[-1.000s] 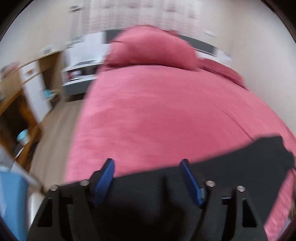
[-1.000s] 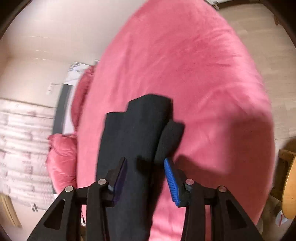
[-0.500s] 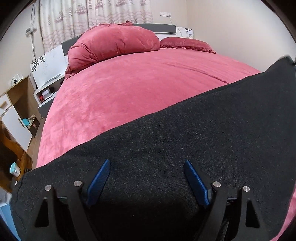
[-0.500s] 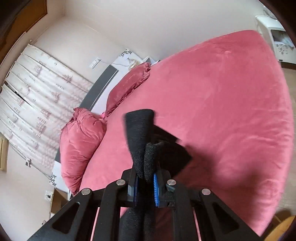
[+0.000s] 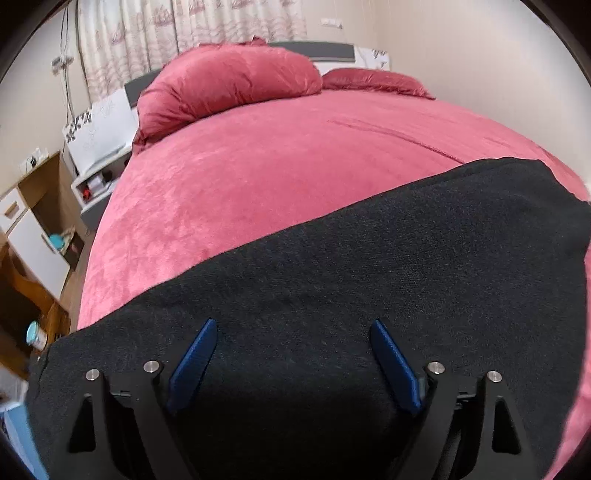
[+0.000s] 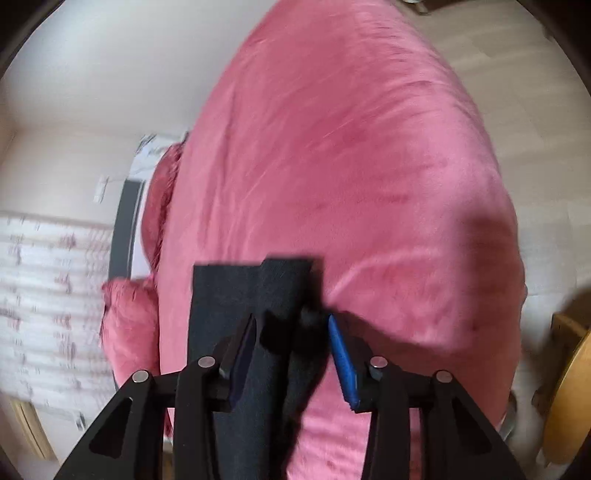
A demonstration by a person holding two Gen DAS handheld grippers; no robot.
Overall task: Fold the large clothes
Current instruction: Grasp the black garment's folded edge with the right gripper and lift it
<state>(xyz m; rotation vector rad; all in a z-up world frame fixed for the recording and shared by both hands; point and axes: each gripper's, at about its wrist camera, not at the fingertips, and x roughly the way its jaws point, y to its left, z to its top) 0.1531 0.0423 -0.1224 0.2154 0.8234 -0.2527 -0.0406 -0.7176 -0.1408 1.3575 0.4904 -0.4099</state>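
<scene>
1. Garment: black knit garment [image 5: 369, 280] lies flat across the near part of the bed, on the pink bedspread [image 5: 280, 177]; same garment in the right wrist view [image 6: 236, 291] shows as a folded strip running away from the camera.
2. Left gripper [image 5: 291, 354]: jaws spread wide above the black cloth, blue pads [image 5: 194, 358] apart, nothing clamped between them.
3. Right gripper [image 6: 291, 343]: jaws have just been opening; a bunched fold of the black fabric sits between them, but the blue pad [image 6: 343, 362] stands clear of it, so no grip.
4. Background: two pink pillows [image 5: 229, 85] at the headboard, curtains [image 5: 192, 33] behind, white nightstand [image 5: 99, 147] on the left, wood floor [image 6: 509, 59] past the far bed edge.
5. Right view is motion-blurred; fine detail unreadable.
</scene>
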